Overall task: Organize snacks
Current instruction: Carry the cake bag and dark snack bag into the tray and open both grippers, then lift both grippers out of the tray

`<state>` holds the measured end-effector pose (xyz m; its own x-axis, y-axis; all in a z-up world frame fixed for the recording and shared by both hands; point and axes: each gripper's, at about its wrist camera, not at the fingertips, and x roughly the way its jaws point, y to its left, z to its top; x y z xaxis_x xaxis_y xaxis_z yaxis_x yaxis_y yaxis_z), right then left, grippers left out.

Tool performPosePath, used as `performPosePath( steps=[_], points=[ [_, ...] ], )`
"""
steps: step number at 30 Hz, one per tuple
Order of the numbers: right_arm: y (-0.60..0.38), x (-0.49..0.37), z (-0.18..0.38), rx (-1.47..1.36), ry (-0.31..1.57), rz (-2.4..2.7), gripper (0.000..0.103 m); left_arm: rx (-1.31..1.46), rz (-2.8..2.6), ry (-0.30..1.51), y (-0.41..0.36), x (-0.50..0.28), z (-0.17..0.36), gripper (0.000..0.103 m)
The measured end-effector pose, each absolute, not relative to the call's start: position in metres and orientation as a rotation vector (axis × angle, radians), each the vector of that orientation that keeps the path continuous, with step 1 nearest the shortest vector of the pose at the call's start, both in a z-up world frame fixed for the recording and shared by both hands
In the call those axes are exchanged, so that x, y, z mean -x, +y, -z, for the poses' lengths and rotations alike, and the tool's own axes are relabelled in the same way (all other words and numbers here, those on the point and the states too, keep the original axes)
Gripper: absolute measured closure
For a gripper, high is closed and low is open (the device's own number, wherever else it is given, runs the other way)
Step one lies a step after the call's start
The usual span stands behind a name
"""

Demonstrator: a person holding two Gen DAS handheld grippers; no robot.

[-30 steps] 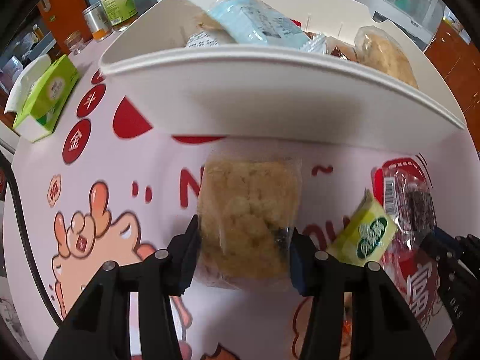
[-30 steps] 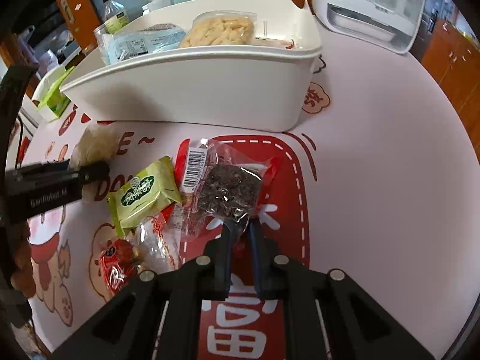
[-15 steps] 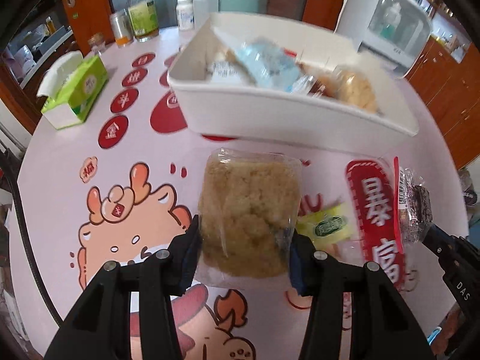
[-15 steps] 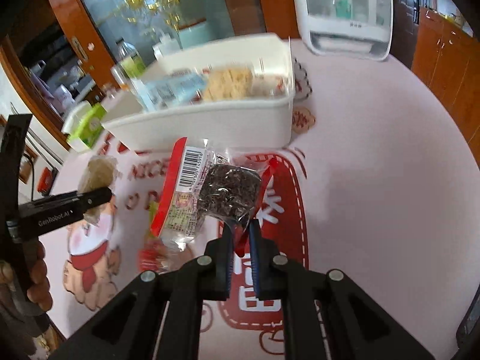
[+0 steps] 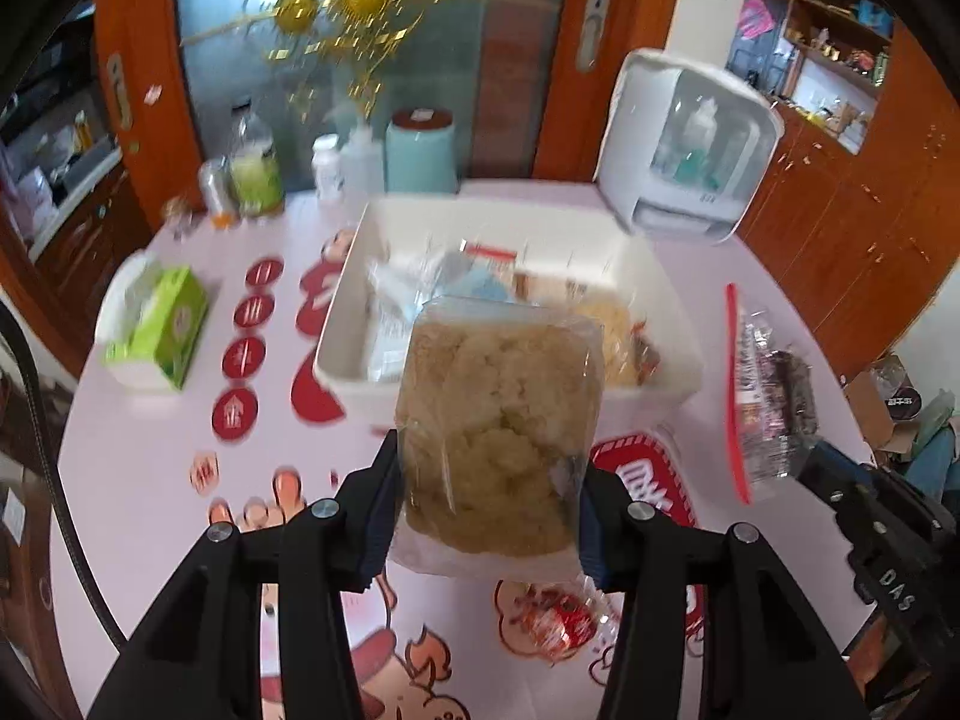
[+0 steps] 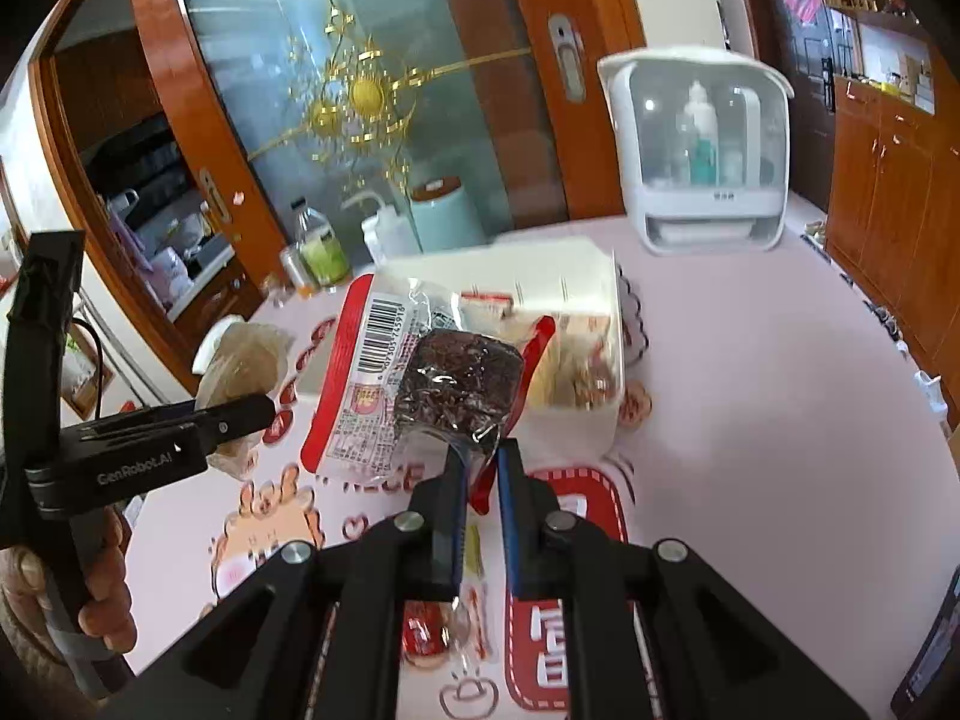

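Two packets hang in my grip above the pink cartoon-printed tablecloth point(image 5: 138, 468). My left gripper point(image 5: 489, 516) has its jaws part-way apart and pressed on both sides of a clear plastic bag of pale crumbly puffed cake point(image 5: 501, 432), held upright and clear of the table. My right gripper point(image 6: 480, 480) has its jaws nearly closed, pinching the bottom edge of a clear, red-bordered packet with a barcode and a dark brown block inside point(image 6: 420, 378). Below them, a small red-wrapped sweet point(image 5: 555, 624) lies on the cloth. Beyond the cake bag sits the white rectangular plastic bin point(image 5: 354, 324), holding several wrapped snacks. To its left stands a green and white tissue box point(image 5: 159, 330). Farther back are bottles and a mint-green canister point(image 5: 420, 153), and a white appliance with a clear front point(image 5: 690, 144).
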<state>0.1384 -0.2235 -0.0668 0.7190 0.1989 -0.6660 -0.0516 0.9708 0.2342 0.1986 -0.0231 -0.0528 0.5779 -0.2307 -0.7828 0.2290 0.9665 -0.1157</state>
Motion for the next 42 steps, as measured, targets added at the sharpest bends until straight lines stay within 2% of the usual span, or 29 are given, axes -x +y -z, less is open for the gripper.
performPosePath(
  steps=[13, 17, 22, 24, 26, 29, 31, 33, 42],
  points=[
    [-0.220, -0.188, -0.011, -0.175, 0.548, -0.068, 0.093, -0.049, 0.254, 0.701, -0.042, -0.260, -0.043, 0.055],
    [-0.217, -0.212, -0.020, -0.145, 0.516, -0.030, 0.093, -0.067, 0.217, 0.689, -0.048, -0.291, -0.047, 0.054],
    [-0.219, -0.255, -0.001, -0.145, 0.581, 0.012, 0.093, -0.103, 0.175, 0.732, -0.056, -0.330, -0.020, 0.054],
    [-0.217, -0.271, 0.014, -0.133, 0.626, 0.022, 0.093, -0.124, 0.160, 0.760, -0.061, -0.343, -0.003, 0.046],
    [-0.213, -0.287, 0.034, -0.095, 0.697, 0.025, 0.092, -0.155, 0.163, 0.798, -0.066, -0.353, 0.016, 0.011],
    [-0.207, -0.298, 0.062, -0.051, 0.786, 0.018, 0.081, -0.222, 0.147, 0.819, -0.073, -0.358, 0.042, 0.008],
    [-0.205, -0.296, 0.072, -0.030, 0.798, 0.026, 0.059, -0.254, 0.140, 0.836, -0.074, -0.358, 0.053, 0.008],
    [-0.204, -0.291, 0.078, -0.030, 0.799, 0.020, 0.048, -0.275, 0.119, 0.843, -0.072, -0.356, 0.063, 0.008],
    [-0.213, -0.274, 0.085, -0.077, 0.816, 0.037, 0.047, -0.159, 0.069, 0.860, -0.042, -0.338, 0.067, 0.008]
  ],
)
